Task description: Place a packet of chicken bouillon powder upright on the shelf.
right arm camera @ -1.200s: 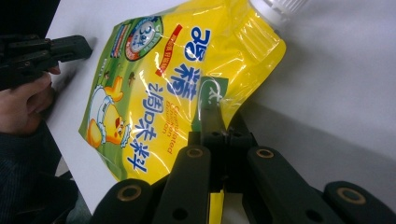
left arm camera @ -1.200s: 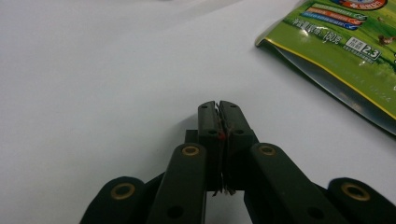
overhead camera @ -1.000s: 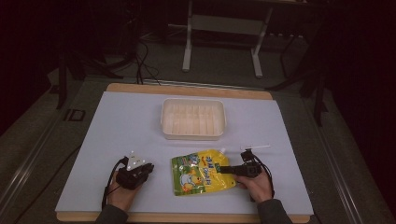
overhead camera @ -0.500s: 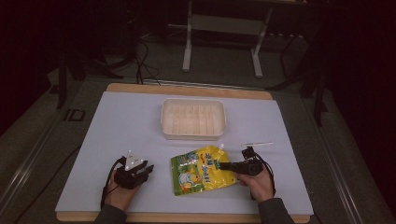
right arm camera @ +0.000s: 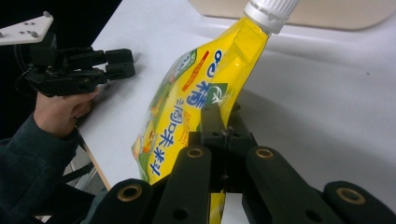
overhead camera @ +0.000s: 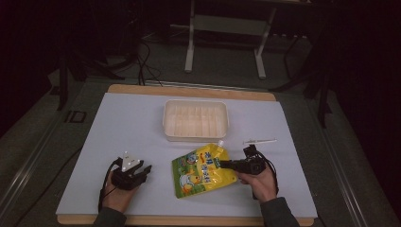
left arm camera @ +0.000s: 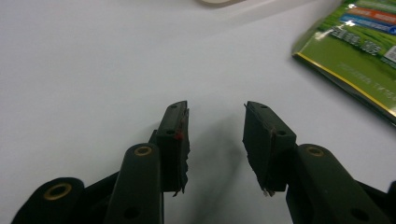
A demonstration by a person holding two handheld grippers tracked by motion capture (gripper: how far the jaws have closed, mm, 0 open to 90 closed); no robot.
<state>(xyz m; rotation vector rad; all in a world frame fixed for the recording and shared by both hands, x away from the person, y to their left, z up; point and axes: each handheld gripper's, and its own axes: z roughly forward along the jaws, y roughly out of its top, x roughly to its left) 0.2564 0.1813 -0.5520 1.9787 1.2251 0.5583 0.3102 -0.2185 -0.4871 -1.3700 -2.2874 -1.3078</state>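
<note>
The pouch had been tilted up at its three-o'clock edge, clamped by the right gripper; the left gripper fingers had just been parted, empty, freeing it for transfer.

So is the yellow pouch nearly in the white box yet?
Not yet. Done: the right gripper has its jaws shut on the edge of the yellow pouch and one side is tipped up off the table. In hand: lifting it. The left gripper has just been opening its jaws, with nothing between them. Left, probably: carry the pouch to the white tray, which has nothing in it.
</note>
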